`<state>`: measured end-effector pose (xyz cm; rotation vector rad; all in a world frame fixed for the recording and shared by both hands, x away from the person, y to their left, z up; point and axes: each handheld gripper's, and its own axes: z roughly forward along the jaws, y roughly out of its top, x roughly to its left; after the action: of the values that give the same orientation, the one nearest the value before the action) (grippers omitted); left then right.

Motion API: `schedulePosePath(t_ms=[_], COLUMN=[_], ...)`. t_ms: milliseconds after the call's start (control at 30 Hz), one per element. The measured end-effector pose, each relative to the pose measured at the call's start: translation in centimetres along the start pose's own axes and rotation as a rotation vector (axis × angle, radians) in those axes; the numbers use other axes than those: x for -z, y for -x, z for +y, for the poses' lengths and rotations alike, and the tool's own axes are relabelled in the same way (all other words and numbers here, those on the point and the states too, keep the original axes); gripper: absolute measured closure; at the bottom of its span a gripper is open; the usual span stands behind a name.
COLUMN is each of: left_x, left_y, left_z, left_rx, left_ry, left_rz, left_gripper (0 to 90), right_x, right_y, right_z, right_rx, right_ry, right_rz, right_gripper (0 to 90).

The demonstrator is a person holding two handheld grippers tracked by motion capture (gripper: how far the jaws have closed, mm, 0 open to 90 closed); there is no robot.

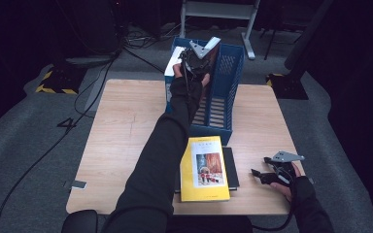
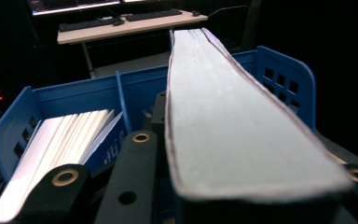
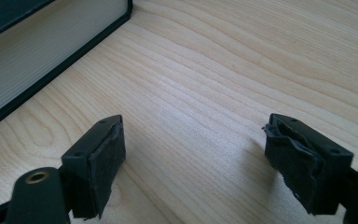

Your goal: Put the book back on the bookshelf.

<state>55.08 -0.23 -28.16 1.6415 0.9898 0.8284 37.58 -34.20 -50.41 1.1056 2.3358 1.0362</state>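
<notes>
Yellow book (image 1: pixel 205 170) on table (image 1: pixel 121 141) near edge, 6 o'clock. R gripper (image 1: pixel 260 174) at 4, jaws spread, bare table between. L gripper (image 1: pixel 190 59) at 12, jaws pinching thick book (image 2: pixel 223 126) over blue rack (image 1: pixel 228 82).

Dim office or laboratory room: grey carpet floor (image 1: pixel 24 126), trailing cables (image 1: pixel 43 145), hazard-striped stand base (image 1: pixel 56 87), and a desk (image 2: pixel 130 25) bearing keyboards (image 2: pixel 91 23) beyond the wooden surface (image 1: pixel 121 141).

A light wooden table (image 1: pixel 126 141) carries a blue rack (image 1: pixel 223 116) at its far middle and a dark book (image 1: pixel 231 167) near, under a yellow book (image 1: pixel 204 170).
</notes>
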Motion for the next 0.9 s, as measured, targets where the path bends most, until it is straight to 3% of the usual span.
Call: schedulePosePath(t_ms=[67, 267, 500, 700, 900], left_x=[0.0, -0.4, -1.4, -1.6, -1.6], left_y=[0.1, 0.6, 0.5, 0.4, -0.1], left_z=[0.2, 0.4, -0.9, -1.6, -2.8], left_rx=[0.019, 0.010, 0.076, 0.057, 0.076], left_ry=[0.005, 0.003, -0.011, -0.004, 0.003], left_rz=[-0.003, 0.011, 0.022, 0.041, 0.046], left_gripper=[73.6, 73.6, 73.5, 73.5, 73.5], right_x=[0.0, 0.0, 0.1, 0.1, 0.0], right_y=[0.0, 0.0, 0.0, 0.0, 0.0], right_z=[0.0, 0.0, 0.0, 0.0, -0.1], right_rx=[0.000, 0.001, 0.003, 0.005, 0.006], right_ry=[0.000, -0.001, -0.001, -0.001, -0.001], right_rz=[0.000, 0.001, 0.003, 0.004, 0.003], right_gripper=[20.5, 20.5, 20.5, 20.4, 20.4])
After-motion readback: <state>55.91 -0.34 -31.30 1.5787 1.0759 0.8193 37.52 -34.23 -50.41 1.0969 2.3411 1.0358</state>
